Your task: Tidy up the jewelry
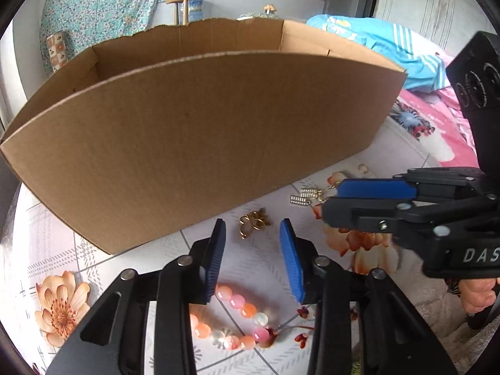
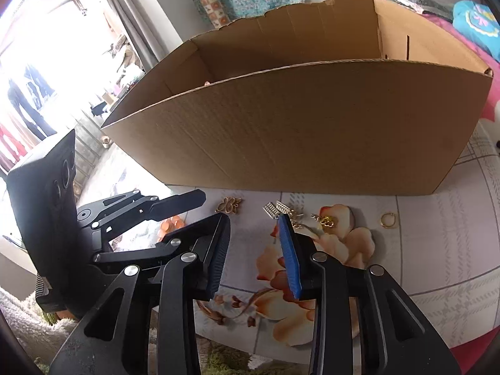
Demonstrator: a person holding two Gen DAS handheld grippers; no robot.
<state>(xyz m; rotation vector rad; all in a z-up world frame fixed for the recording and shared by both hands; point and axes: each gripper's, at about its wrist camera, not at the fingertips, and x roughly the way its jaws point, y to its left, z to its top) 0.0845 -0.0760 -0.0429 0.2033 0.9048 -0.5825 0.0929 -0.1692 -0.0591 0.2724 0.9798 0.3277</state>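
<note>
My left gripper (image 1: 253, 223) hangs open over a pink and orange bead bracelet (image 1: 237, 315) that lies on the flowered cloth under its pads. Just past its fingertips lies a gold brooch (image 1: 252, 225), untouched. A tall cardboard box (image 1: 203, 140) stands right behind. My right gripper (image 2: 253, 217) is open too, with nothing between its blue pads. Silver earrings (image 2: 278, 209) lie at the tip of its right finger. Further right lie a gold chain piece (image 2: 325, 220) and a gold ring (image 2: 388, 219). From the left comes the left gripper (image 2: 209, 207), and the brooch (image 2: 229, 205) lies beyond it.
The box (image 2: 312, 125) fills the back of the flowered tablecloth (image 2: 437, 265), its open top facing up. A fluffy rug (image 2: 18, 318) lies at the near edge. Pink bedding (image 1: 443, 125) and a blue garment (image 1: 390, 43) lie far right. A hand (image 1: 478, 293) holds the right gripper.
</note>
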